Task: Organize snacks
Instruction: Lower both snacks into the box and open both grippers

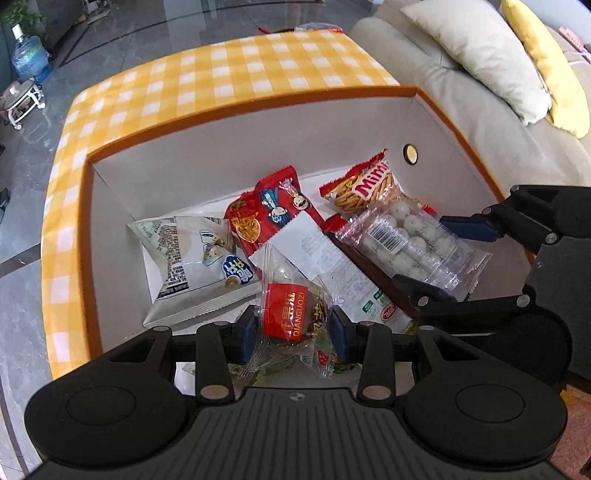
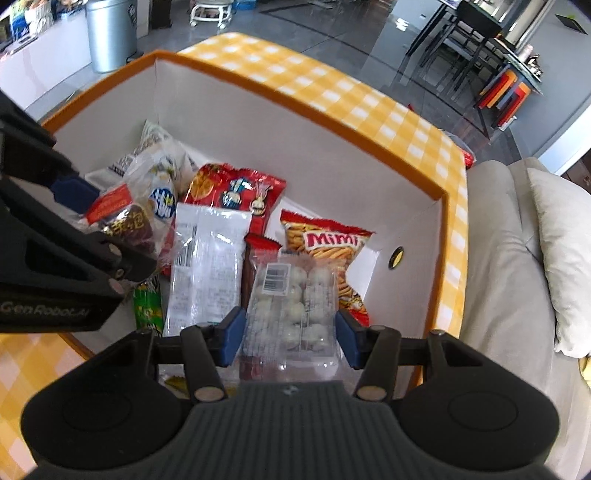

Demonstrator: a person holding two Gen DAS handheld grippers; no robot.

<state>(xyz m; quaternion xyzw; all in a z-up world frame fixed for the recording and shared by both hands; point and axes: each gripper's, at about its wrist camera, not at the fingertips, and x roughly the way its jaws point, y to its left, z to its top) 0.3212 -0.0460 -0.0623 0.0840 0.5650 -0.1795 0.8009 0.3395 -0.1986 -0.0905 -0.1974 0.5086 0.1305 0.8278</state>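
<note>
Grey glossy tiled floor [image 1: 33, 258] all around, with a beige sofa [image 1: 436, 74] just beside the table, bearing a cream cushion [image 1: 476, 51] and a yellow cushion [image 1: 546, 62]. Far off on the floor, a blue water jug [image 1: 31, 61] in the left wrist view and a silver bin [image 2: 110, 33] in the right wrist view.

Yellow-and-white checked tablecloth [image 1: 229, 70] over the table, carrying an orange-rimmed box [image 1: 243, 133] with pale inner walls, open at the top. Inside the box, loosely heaped and overlapping: a grey-white snack bag [image 1: 188, 266] toward the left, a red cartoon packet [image 1: 269, 210] at the middle, a red "Mimi" stick-snack bag [image 1: 365, 184] toward the wall with the round eyelet, and a white printed pouch [image 1: 332, 258] lying across the heap.

Left gripper [image 1: 295, 332] above the near side of the box, its blue pads [image 1: 246, 334] pressed against both sides of a clear wrapped pastry with a red QIANGUOZI label [image 1: 291, 317], pinching it; the pastry hanging tilted over the heap, seemingly clear of the box floor.

Right gripper [image 2: 290, 338] just beside the left one, over the right half of the box, jaws spread about as wide as a clear pack of white balls [image 2: 295, 295] sitting between them; pads [image 2: 232, 338] at the pack's sides, though actual squeezing cannot be told. Pack lying over the white pouch and a dark brown bar [image 2: 251, 269], near the Mimi bag
</note>
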